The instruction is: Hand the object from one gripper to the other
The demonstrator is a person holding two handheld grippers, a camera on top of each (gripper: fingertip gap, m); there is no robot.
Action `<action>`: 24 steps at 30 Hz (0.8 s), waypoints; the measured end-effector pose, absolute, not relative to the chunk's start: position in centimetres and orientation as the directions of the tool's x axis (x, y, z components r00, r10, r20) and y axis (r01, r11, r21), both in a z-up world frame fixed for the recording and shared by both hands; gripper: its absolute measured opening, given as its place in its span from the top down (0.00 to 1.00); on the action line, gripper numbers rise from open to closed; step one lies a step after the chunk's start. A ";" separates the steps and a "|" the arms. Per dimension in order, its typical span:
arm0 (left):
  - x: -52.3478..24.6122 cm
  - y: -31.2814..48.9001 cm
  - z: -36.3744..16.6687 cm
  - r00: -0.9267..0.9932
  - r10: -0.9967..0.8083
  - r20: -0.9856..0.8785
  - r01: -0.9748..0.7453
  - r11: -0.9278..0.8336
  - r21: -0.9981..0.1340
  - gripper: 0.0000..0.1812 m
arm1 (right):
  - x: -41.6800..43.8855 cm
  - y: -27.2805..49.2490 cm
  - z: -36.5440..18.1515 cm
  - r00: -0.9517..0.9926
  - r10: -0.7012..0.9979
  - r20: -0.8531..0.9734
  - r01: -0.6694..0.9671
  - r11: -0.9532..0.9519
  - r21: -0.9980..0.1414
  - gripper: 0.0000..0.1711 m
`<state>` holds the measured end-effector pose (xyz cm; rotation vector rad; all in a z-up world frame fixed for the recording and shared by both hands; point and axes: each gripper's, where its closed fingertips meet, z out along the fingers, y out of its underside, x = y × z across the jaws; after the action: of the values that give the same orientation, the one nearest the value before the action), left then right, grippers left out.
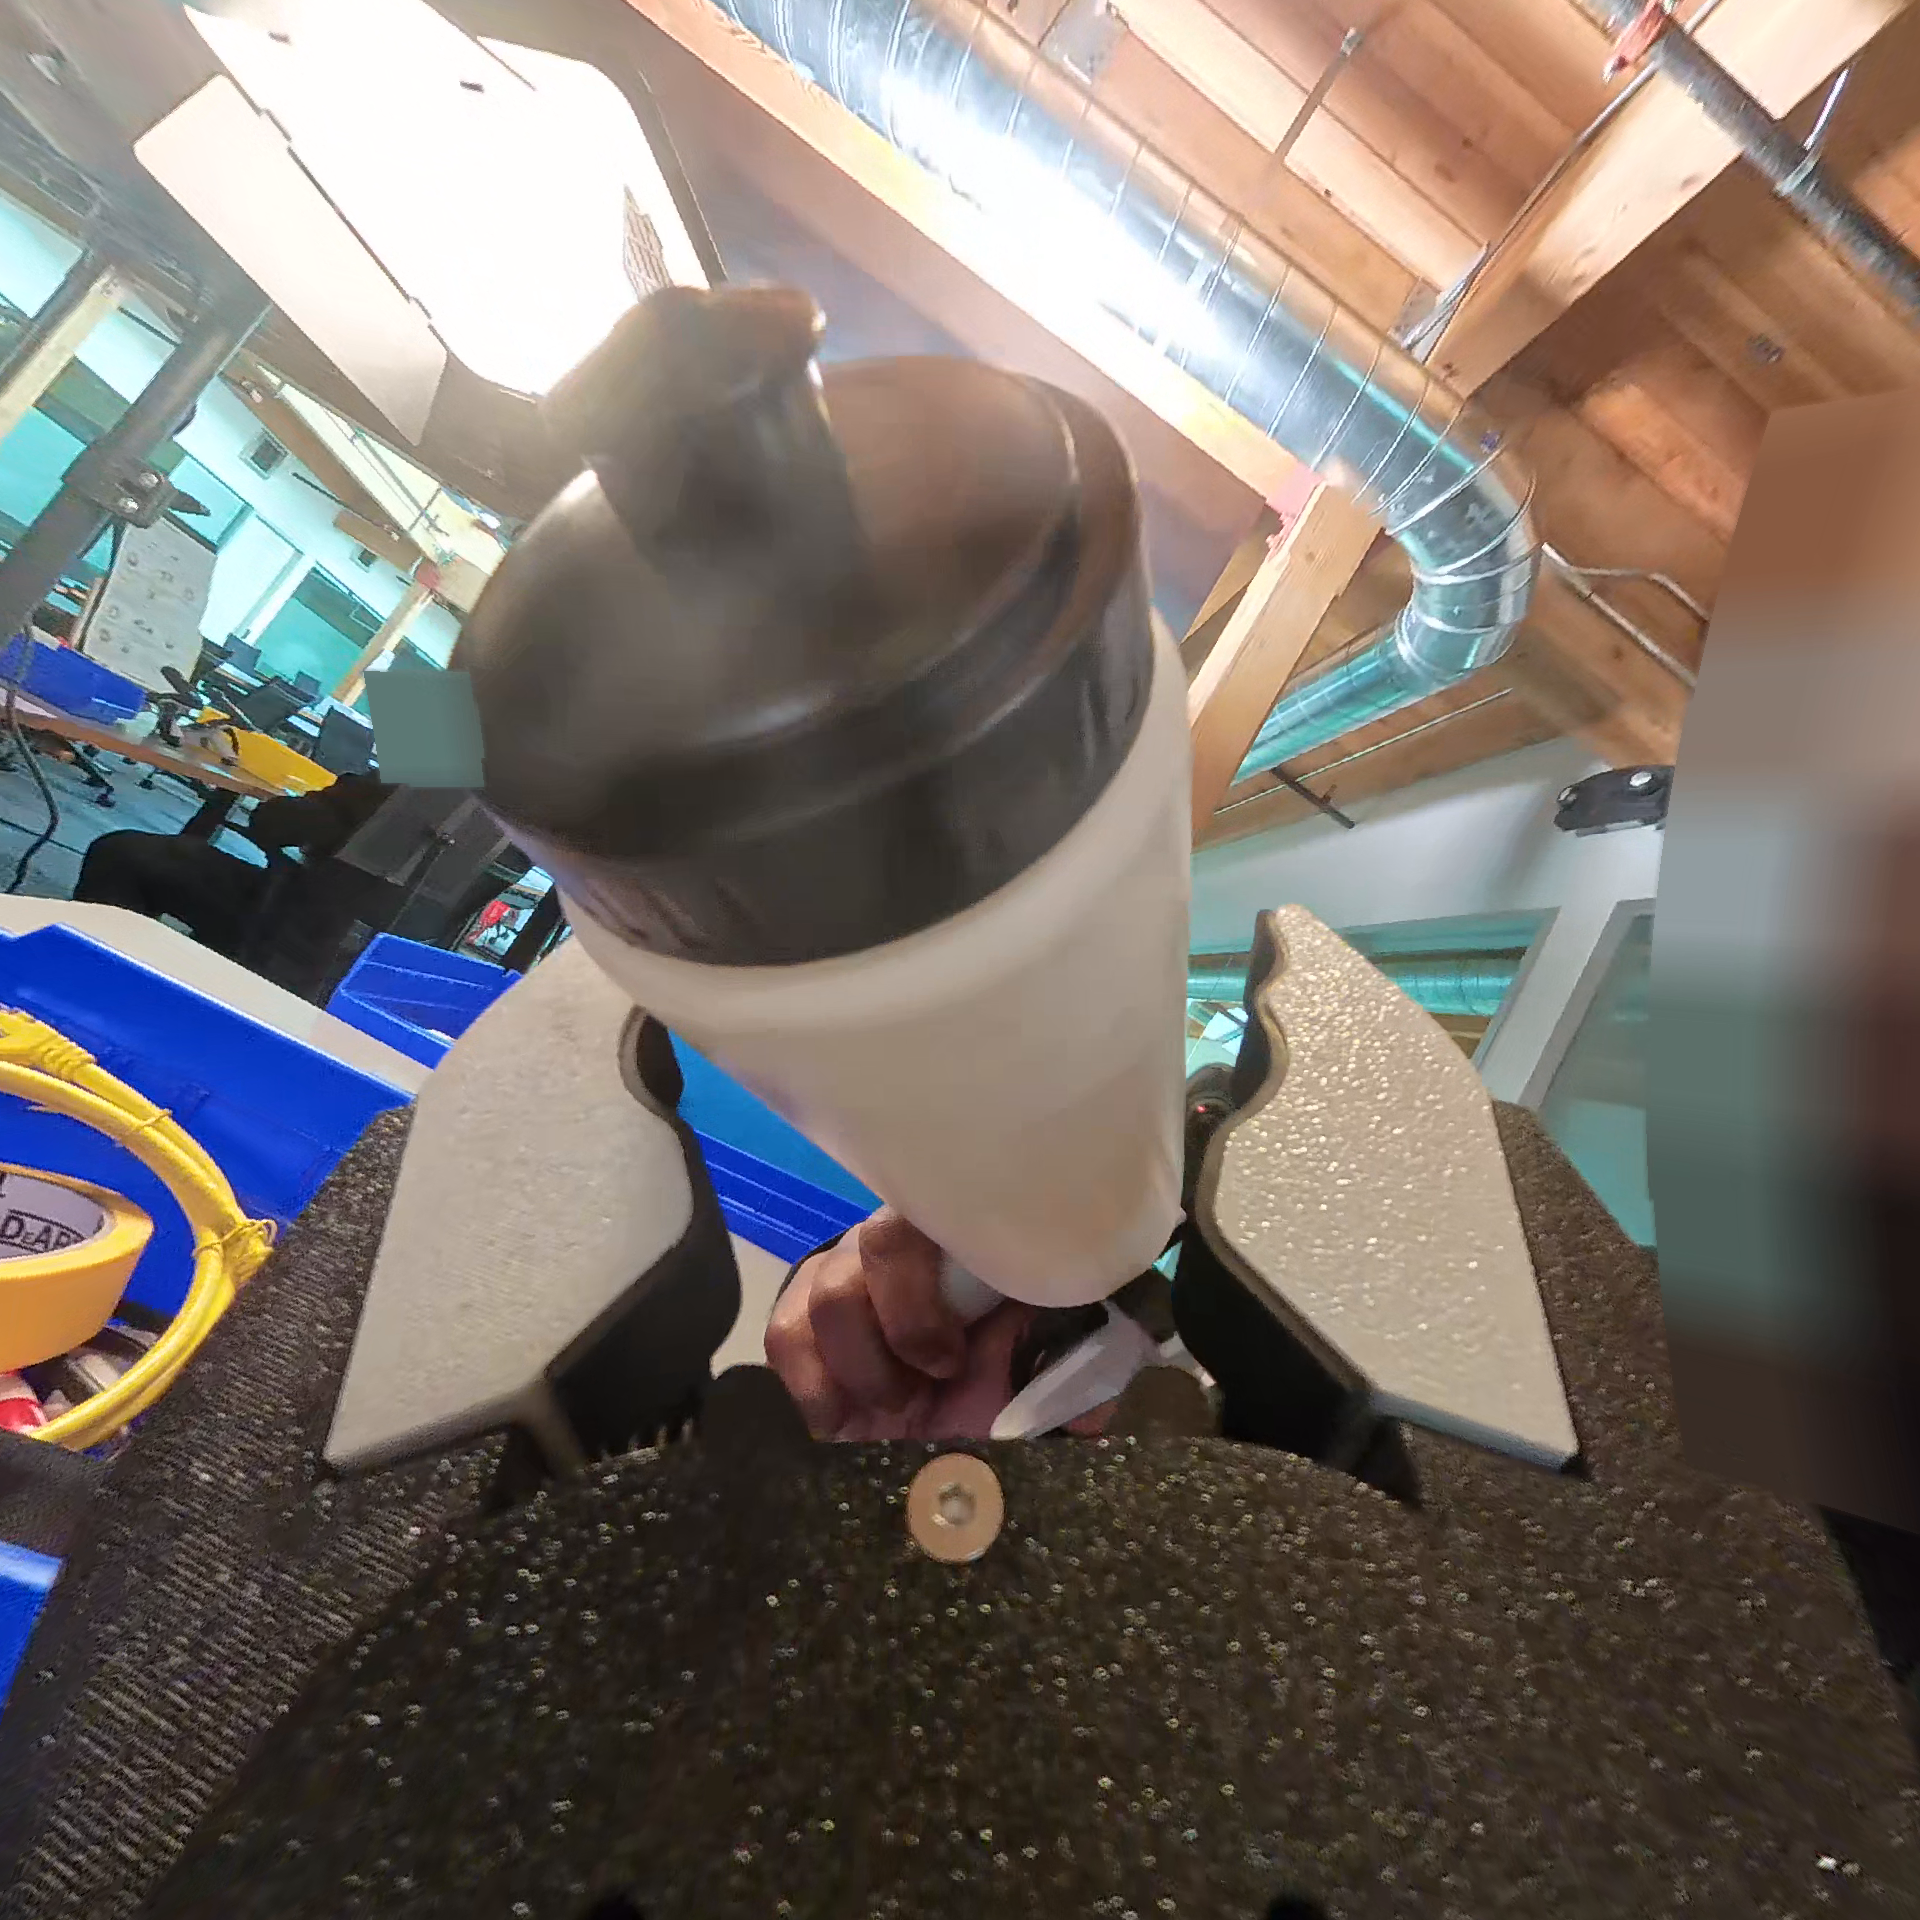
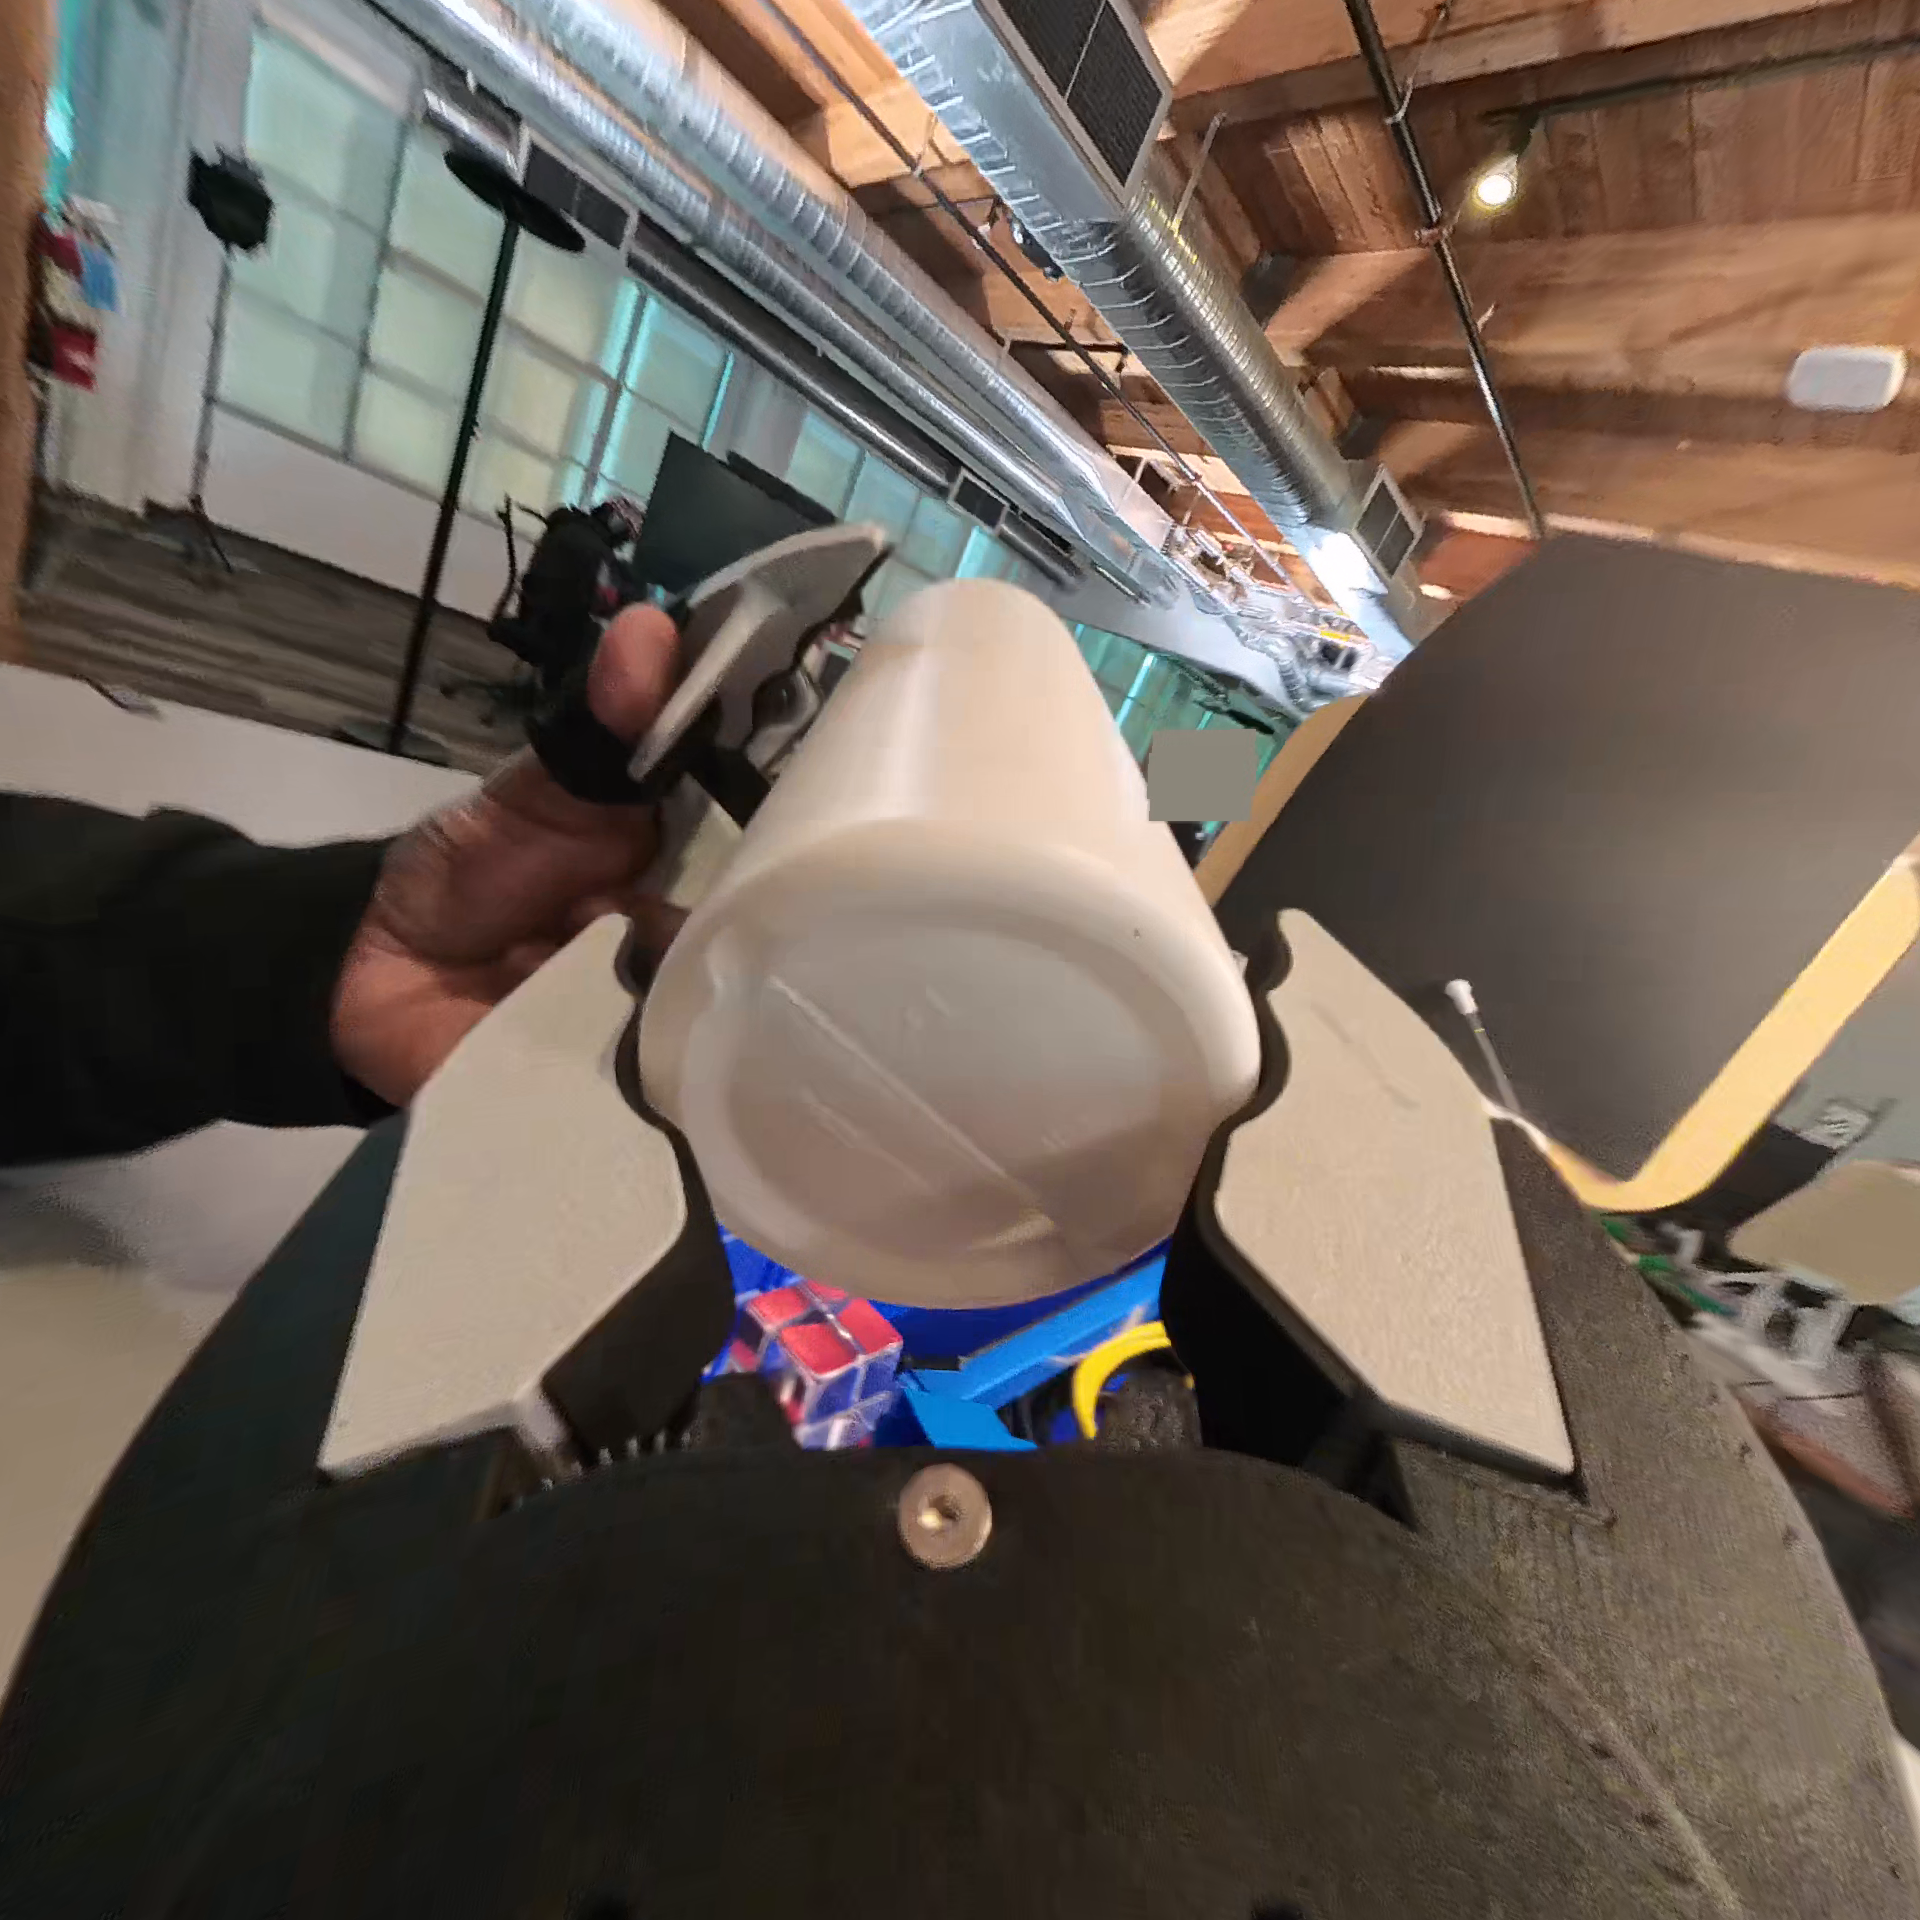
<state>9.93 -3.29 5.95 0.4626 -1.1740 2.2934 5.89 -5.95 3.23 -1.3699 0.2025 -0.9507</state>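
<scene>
Wooden beams and a silver duct [image 1: 1091,239] run overhead, with pale windows along the far wall.

From the left wrist view, the left gripper [image 1: 945,997] points up at a steep angle. Its 2 fingers are spread wide, with the bottle [image 1: 966,1101] between them. The black lid [image 1: 810,675] is the end nearest this gripper's camera, and the white body narrows away from it. The body meets the tip of the finger on the left and sits just beside the other one. Whether the 2 fingers press on it I cannot tell. Beyond the bottle's far end a hand [image 1: 883,1340] grips a handle. Down to the left of the gripper, a blue bin [image 1: 239,1049] holds a coiled yellow cable [image 1: 156,1153] and a yellow tape roll [image 1: 62,1288].

From the right wrist view, the right gripper [image 2: 945,987] has the bottle's white base [image 2: 935,1101] lodged between its 2 fingers. The base touches both fingertips, so this gripper holds it, spread about as wide as the base. Ahead and to the left, the other gripper's grey finger lies against the bottle's side, carried by a hand [image 2: 488,914] in a black sleeve [image 2: 156,966]. Below the base, between the fingers, a red-and-clear cube [image 2: 821,1361] and a blue bin [image 2: 1039,1340] show.
</scene>
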 end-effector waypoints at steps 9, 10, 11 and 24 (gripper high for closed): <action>9.7 -3.6 5.8 -0.781 0.344 0.522 -0.621 -0.518 -0.588 0.39 | 6.5 -5.5 2.3 0.865 -0.489 -0.115 0.040 0.296 -0.954 0.37; 9.6 -3.5 5.9 -0.786 0.340 0.516 -0.615 -0.519 -0.594 0.39 | 6.6 -5.4 2.0 0.875 -0.450 -0.178 -0.025 0.325 -0.946 0.37; 9.5 -3.5 6.0 -0.791 0.335 0.511 -0.608 -0.514 -0.605 0.40 | 6.7 -5.2 1.7 0.882 -0.414 -0.226 -0.078 0.344 -0.936 0.37; 10.9 -3.0 5.4 -0.837 0.135 0.531 -0.520 -0.500 -0.692 0.45 | 9.2 -6.0 -0.7 0.753 -0.658 0.003 0.022 0.020 -1.000 0.41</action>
<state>10.88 -3.01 5.38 0.5863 -1.2905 2.3564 9.18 -6.01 -0.69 -1.4705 0.5485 -0.5700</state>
